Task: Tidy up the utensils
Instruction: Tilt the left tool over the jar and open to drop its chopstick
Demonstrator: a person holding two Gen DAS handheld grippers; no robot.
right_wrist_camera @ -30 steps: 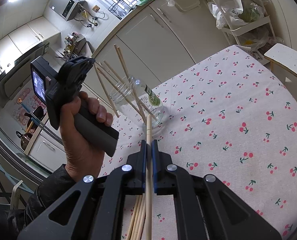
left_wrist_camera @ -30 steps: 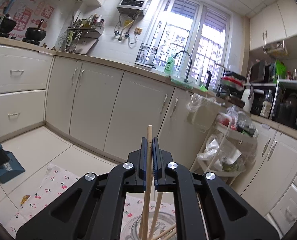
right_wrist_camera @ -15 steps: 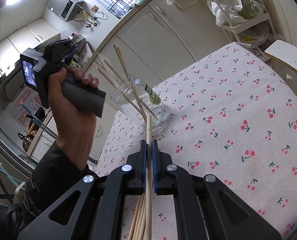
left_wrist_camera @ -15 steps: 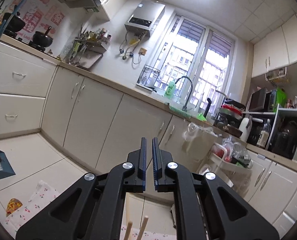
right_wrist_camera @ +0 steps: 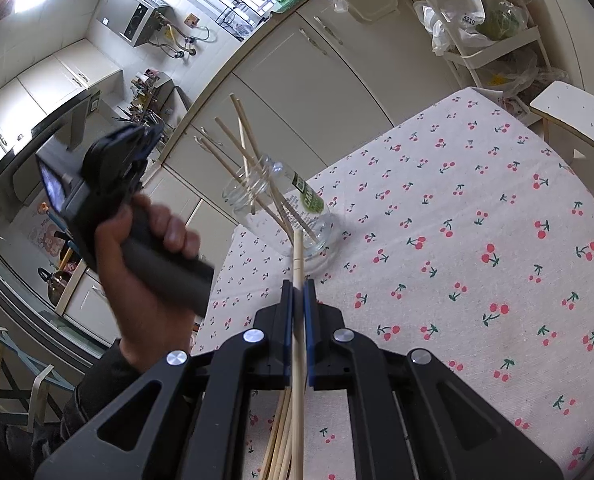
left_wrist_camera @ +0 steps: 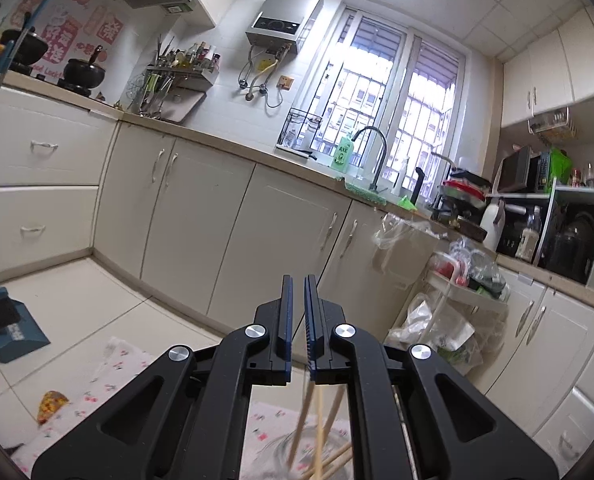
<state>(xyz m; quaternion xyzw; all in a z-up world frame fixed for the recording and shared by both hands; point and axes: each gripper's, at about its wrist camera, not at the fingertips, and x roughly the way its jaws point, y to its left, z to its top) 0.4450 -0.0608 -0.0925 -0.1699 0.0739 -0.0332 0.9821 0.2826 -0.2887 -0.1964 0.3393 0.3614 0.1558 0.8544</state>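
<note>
Gripping the left gripper's handle, the person's left hand [right_wrist_camera: 145, 264] holds it raised at far left of the right wrist view, beside the table [right_wrist_camera: 477, 208]. Left gripper [left_wrist_camera: 298, 284] jaws stand slightly apart with nothing between them, aimed at the kitchen cabinets [left_wrist_camera: 201, 208]; blurred chopstick ends show below them. Just right of the hand, a clear glass jar [right_wrist_camera: 281, 208] with a green label stands on the cherry-print tablecloth [right_wrist_camera: 457, 280], several wooden chopsticks [right_wrist_camera: 241, 136] leaning out of its mouth. Right gripper [right_wrist_camera: 298, 286] jaws pinch one wooden chopstick [right_wrist_camera: 298, 252], tip pointing at the jar's base. Loose bundle of chopsticks [right_wrist_camera: 281, 436] lies under the gripper, on the cloth.
</note>
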